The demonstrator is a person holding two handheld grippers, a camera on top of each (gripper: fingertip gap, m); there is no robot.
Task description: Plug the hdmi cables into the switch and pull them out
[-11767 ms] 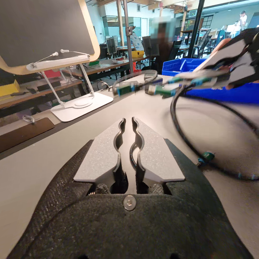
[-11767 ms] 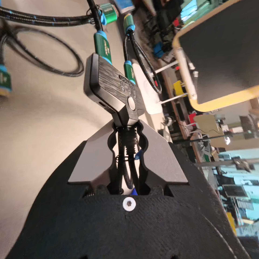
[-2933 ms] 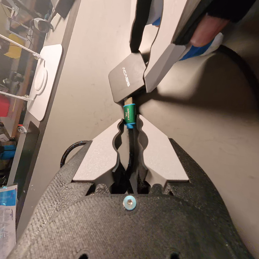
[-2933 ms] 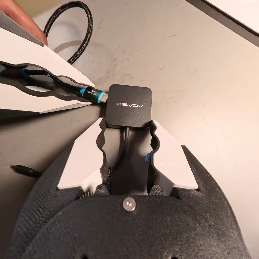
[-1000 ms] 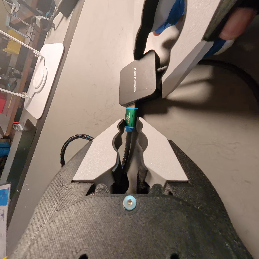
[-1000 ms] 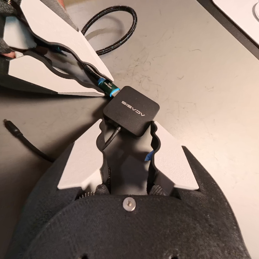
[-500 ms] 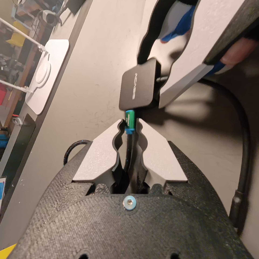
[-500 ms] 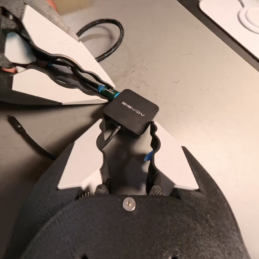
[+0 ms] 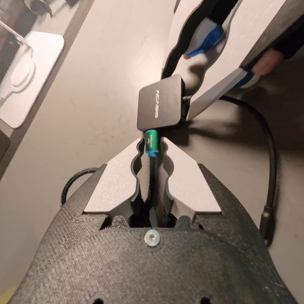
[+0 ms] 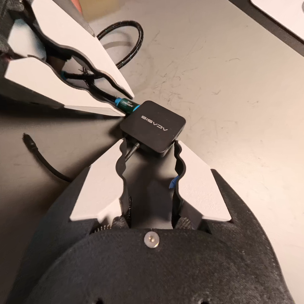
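A small black square switch box (image 9: 159, 102) lies on the grey table (image 9: 98, 82). My right gripper (image 10: 149, 141) is shut on its near corner. The box sits turned diagonally between the fingertips in the right wrist view (image 10: 153, 125). A green HDMI plug with a blue collar (image 9: 152, 141) is seated in the box's side, with no metal tip showing. My left gripper (image 9: 152, 139) is closed around the plug, and the braided cable runs back between the fingers. The plug (image 10: 127, 104) and the left gripper (image 10: 127, 106) also show in the right wrist view.
The box's own thin black lead (image 9: 271, 148) curves to a loose plug end (image 9: 266, 222). It also shows in the right wrist view (image 10: 41, 158). The braided HDMI cable loops on the table (image 10: 131, 46). A white stand base (image 9: 29, 65) sits by the table's dark edge. My right fingertips sit around 5 centimeters from my left ones.
The green plug has gone fully into the box; its gold tip showed a second ago. The box has turned diagonally in the right gripper. Both grippers keep their hold.
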